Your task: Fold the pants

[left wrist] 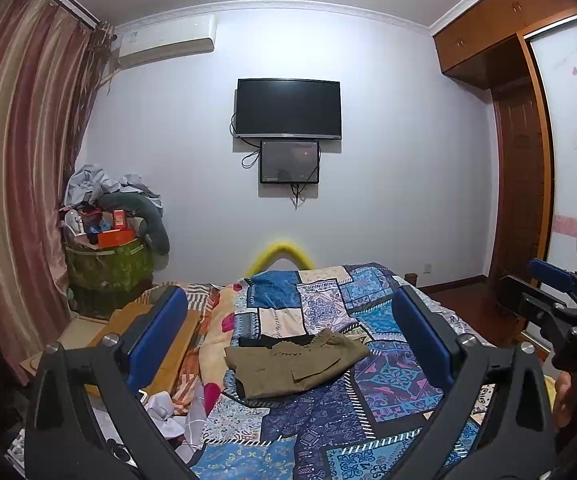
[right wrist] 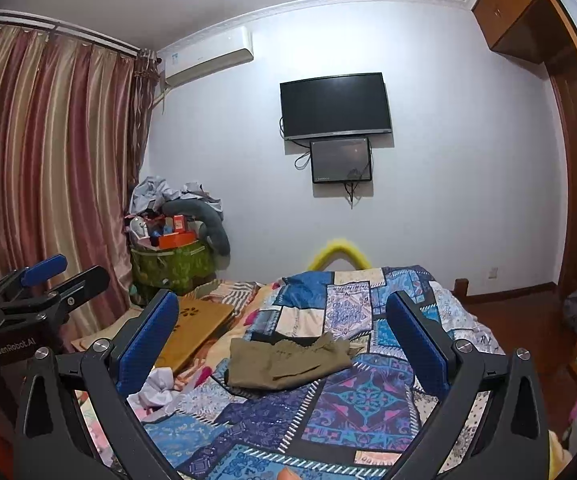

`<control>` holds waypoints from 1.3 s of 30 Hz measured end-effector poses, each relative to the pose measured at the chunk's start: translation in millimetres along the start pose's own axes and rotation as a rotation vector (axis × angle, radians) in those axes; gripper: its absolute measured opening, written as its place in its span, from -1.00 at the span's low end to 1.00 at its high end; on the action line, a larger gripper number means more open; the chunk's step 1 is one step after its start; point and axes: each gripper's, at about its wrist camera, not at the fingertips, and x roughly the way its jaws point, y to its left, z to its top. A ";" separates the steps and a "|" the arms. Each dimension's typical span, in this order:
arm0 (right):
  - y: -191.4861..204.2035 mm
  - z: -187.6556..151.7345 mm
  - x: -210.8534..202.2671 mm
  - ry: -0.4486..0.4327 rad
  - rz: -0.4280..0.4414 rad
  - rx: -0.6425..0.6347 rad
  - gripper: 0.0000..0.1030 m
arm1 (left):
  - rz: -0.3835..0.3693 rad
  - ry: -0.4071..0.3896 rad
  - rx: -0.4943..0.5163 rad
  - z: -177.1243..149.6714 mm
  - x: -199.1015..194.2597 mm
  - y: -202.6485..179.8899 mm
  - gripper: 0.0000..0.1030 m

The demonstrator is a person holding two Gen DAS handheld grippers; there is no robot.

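Pants (left wrist: 296,364), olive-green and already bunched into a compact, roughly folded bundle, lie on the patchwork quilt (left wrist: 388,376) in the lower middle of the left wrist view. Your left gripper (left wrist: 288,320) frames them: its blue pads (left wrist: 160,336) stand wide apart, holding nothing, and the bundle sits straight ahead between them and a little farther on. The long axis of the bundle runs across the frame, lower left to upper right, so it lies crosswise to your fingers. A dark garment edge (left wrist: 264,340) shows just behind the upper left side of the bundle; whether it belongs to the pants you cannot tell. Your right gripper (left wrist: 528,280) pokes in at the right edge of the frame, raised clear of the cloth.

In the right wrist view the pants (right wrist: 288,364) again sit in the lower middle, ahead of and between the spread fingers of the right gripper (right wrist: 284,324), which also holds nothing. Here the bundle leans slightly toward the left half of the gap, its ragged end (right wrist: 332,344) pointing to the upper right. The left gripper (right wrist: 68,276) shows at the left edge, lifted, its jaws parted.

Both tools look about equally distant from the cloth and neither touches it. Judging by how it lies, each hand would take its own end.
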 end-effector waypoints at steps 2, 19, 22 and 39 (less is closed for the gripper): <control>-0.6 0.6 -0.6 0.001 -0.002 0.005 1.00 | -0.003 0.002 -0.003 -0.8 0.5 -0.3 1.00; 0.1 2.6 -3.5 -0.001 -0.005 0.011 1.00 | -0.019 0.001 0.007 1.2 0.6 -4.3 1.00; 0.1 2.5 -3.4 -0.001 -0.005 0.012 1.00 | -0.022 0.002 0.006 1.4 0.7 -3.2 1.00; -0.5 2.2 0.3 0.007 -0.015 0.007 1.00 | -0.051 0.007 0.012 1.3 4.3 2.4 1.00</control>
